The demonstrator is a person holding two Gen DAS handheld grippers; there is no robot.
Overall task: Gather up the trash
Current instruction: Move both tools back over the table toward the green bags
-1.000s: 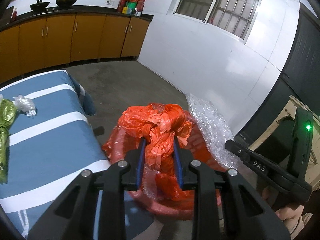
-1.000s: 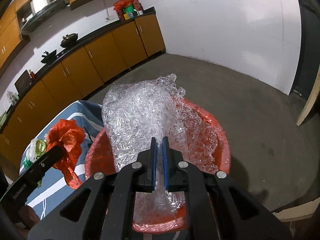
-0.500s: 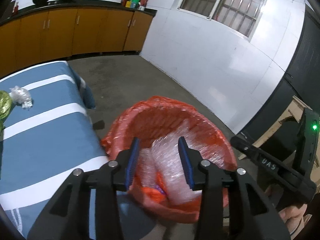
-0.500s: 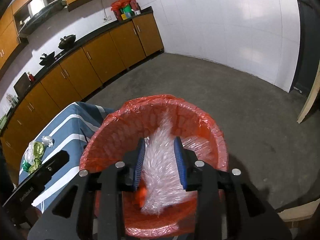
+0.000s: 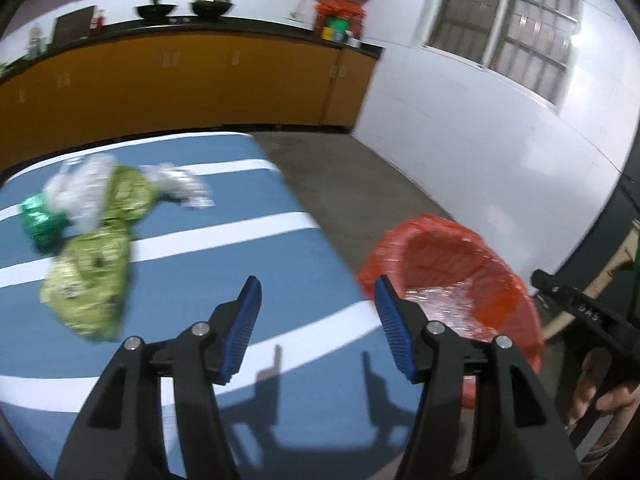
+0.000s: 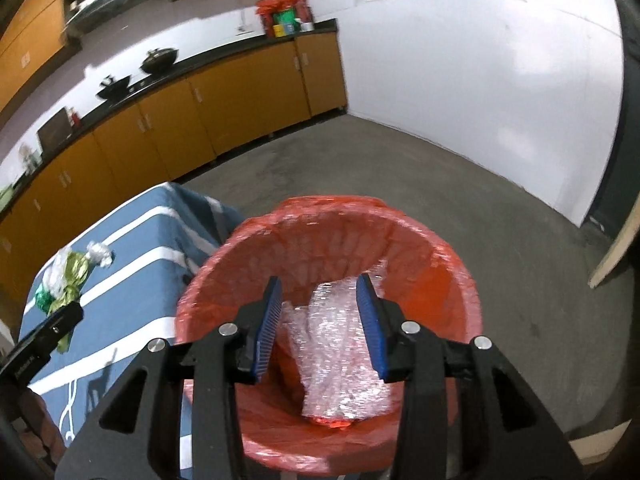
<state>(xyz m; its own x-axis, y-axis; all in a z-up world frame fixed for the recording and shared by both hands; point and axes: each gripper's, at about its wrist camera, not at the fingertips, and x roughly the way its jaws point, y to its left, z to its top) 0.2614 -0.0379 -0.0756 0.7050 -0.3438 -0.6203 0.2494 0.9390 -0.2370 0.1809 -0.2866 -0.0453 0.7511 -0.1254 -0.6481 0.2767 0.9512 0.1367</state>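
A bin lined with an orange bag [image 6: 328, 236] [image 5: 452, 256] stands on the floor beside the blue striped table [image 5: 200, 272] [image 6: 132, 256]. Bubble wrap [image 6: 340, 344] [image 5: 452, 300] lies inside the bin. My right gripper [image 6: 320, 292] hovers over the bin, jaws opening, nothing pressed between them. My left gripper [image 5: 316, 292] is over the table's right edge, jaws opening and empty. Green wrappers [image 5: 92, 268] [image 6: 72, 280] and clear crumpled plastic [image 5: 176, 184] [image 6: 98, 252] lie on the table to the left gripper's left.
Orange cabinets [image 5: 200, 80] with a black counter run along the far wall, holding pans [image 5: 210, 4] and an orange bag with containers [image 5: 338, 16]. A white wall [image 5: 460, 128] with a window rises behind the bin. A person's hand [image 5: 608, 404] holds the other gripper.
Both grippers let go of their trash: orange plastic and bubble wrap dropped into the bin. The left gripper then swung left from the bin toward the table, bringing the green wrappers into view.
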